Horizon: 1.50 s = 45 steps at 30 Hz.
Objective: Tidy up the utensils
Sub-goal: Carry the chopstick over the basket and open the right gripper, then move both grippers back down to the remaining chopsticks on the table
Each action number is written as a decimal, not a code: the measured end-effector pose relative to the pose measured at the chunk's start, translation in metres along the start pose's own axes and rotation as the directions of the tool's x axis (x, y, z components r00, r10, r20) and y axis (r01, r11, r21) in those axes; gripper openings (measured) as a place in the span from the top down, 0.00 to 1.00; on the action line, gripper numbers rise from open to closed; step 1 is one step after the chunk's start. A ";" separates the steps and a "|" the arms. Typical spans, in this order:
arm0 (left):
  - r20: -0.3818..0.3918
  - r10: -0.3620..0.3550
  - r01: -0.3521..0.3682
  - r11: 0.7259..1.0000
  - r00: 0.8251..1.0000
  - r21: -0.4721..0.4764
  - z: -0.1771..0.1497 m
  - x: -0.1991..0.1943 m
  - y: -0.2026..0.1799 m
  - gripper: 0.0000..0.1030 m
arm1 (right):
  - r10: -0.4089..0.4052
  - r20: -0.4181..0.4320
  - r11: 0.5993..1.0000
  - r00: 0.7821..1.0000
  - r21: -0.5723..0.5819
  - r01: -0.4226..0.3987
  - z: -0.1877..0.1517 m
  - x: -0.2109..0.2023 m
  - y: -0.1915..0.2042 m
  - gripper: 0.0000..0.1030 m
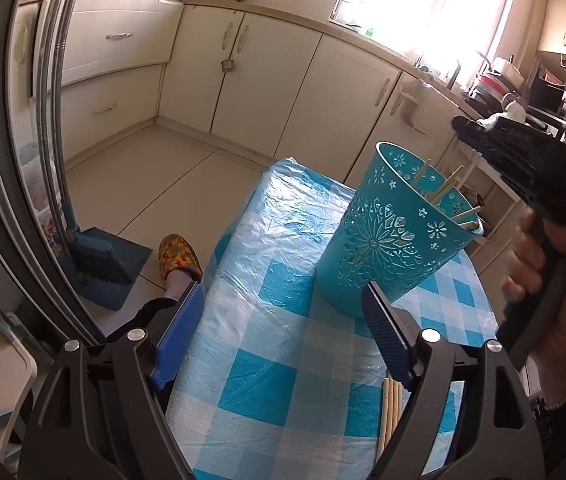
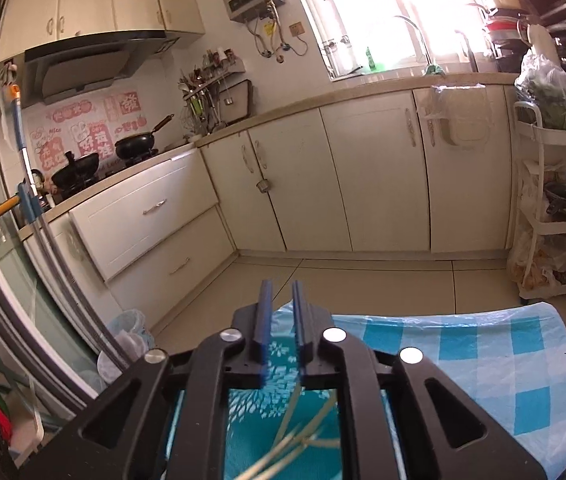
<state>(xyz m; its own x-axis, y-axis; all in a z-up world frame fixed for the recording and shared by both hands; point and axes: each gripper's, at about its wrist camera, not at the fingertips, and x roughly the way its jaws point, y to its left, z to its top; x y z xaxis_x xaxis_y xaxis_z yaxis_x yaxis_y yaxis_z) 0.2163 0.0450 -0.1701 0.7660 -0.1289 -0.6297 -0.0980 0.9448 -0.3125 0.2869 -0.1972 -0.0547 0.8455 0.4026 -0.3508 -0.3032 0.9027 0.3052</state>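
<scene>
A teal cut-out utensil cup [image 1: 395, 240] stands on the blue-checked, plastic-covered table [image 1: 283, 380], with several pale chopsticks [image 1: 449, 190] leaning inside it. My left gripper [image 1: 283, 288] is open wide just short of the cup, with nothing between its fingers. More chopsticks [image 1: 391, 408] lie on the cloth under its right finger. My right gripper [image 2: 281, 286] hovers above the cup [image 2: 283, 368], its jaws a narrow gap apart and empty, and the chopsticks [image 2: 295, 440] show below it. Its black housing [image 1: 531, 152] and the hand [image 1: 543, 280] holding it are at the right of the left wrist view.
A broom and dustpan [image 1: 99, 256] lean by a glass door frame on the left, near a slippered foot [image 1: 179, 258]. Cream cabinets [image 2: 363, 184] line the far walls. A white trolley [image 2: 555, 216] stands at the right and a bagged bin [image 2: 127, 336] on the floor.
</scene>
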 end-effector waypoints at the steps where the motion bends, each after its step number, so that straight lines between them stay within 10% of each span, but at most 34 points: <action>1: 0.001 0.001 -0.001 1.000 1.000 0.002 0.000 -0.001 0.000 0.24 | 0.004 0.003 1.000 1.000 0.005 -0.004 -0.003 -0.010 -0.001 0.76; 7: -0.023 0.013 -0.013 1.000 1.000 0.010 -0.009 -0.002 0.005 0.21 | -0.034 -0.139 0.998 0.990 0.045 0.041 -0.064 -0.070 -0.010 0.65; 12: -0.075 0.022 -0.021 1.000 0.997 0.024 -0.023 0.004 0.006 0.21 | -0.090 -0.424 0.994 0.901 0.018 0.108 -0.158 -0.065 -0.011 0.73; 17: -0.097 0.018 -0.011 0.998 0.995 0.065 -0.032 0.001 -0.003 0.21 | -0.154 -0.492 0.988 0.857 -0.051 0.148 -0.194 -0.045 0.002 0.82; 45: -0.237 -0.002 0.053 0.977 0.972 0.206 -0.064 0.018 -0.039 0.20 | -0.131 -0.514 0.990 0.848 -0.113 0.084 -0.212 -0.049 0.016 0.91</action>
<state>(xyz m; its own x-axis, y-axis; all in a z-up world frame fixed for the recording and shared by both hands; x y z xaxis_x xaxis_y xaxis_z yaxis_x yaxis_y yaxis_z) 0.1933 -0.0134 -0.2145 0.5940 -0.1988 -0.7795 0.0759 0.9785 -0.1918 0.1472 -0.1703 -0.2199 0.5305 0.3014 -0.7923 -0.2787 0.9447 0.1728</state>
